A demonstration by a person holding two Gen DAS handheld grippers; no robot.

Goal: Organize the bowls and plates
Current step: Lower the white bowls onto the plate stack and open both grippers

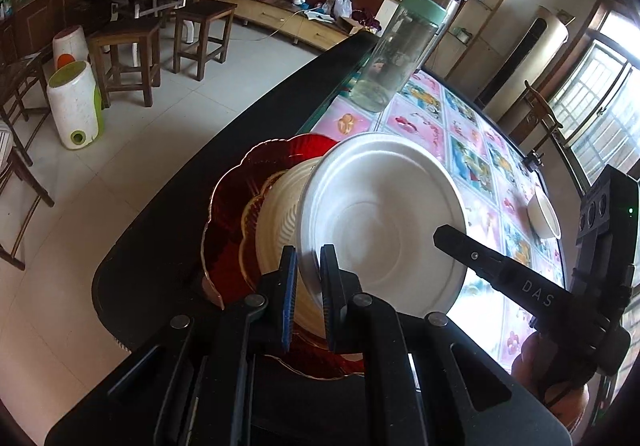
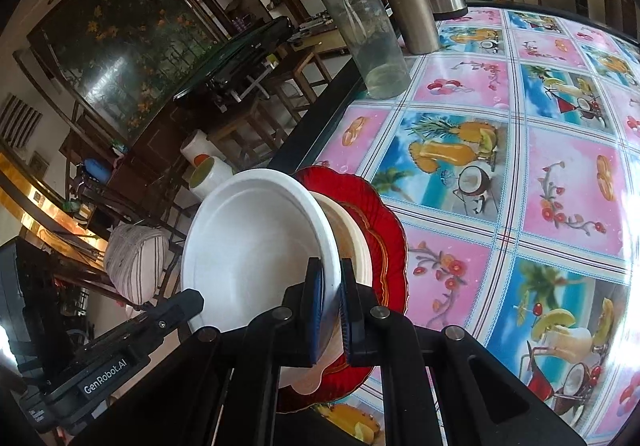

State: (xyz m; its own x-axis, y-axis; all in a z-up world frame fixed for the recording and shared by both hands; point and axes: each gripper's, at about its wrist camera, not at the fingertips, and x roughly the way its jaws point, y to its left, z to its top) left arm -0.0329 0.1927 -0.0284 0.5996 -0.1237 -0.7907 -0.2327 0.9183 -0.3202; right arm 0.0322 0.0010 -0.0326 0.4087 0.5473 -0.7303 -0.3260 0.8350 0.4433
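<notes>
A white foam bowl [image 1: 384, 221] [image 2: 252, 242] is held tilted, its open side facing the table's middle. My left gripper [image 1: 308, 258] is shut on its near rim. My right gripper [image 2: 330, 274] is shut on the rim at the opposite side; one of its fingers [image 1: 472, 254] shows across the bowl in the left wrist view. Just behind the foam bowl stands a ribbed white bowl [image 1: 280, 221] on a red scalloped plate [image 1: 236, 205] [image 2: 384, 230] by the table edge. Another white bowl [image 1: 544, 213] sits farther along the table.
A clear bottle with a green lid [image 1: 400, 45] [image 2: 360, 33] and a steel flask [image 2: 408, 1] stand beyond the plate. The table has a fruit-print cloth [image 2: 520, 165] and a dark edge [image 1: 256, 113]. Wooden stools [image 1: 128, 57] stand on the floor.
</notes>
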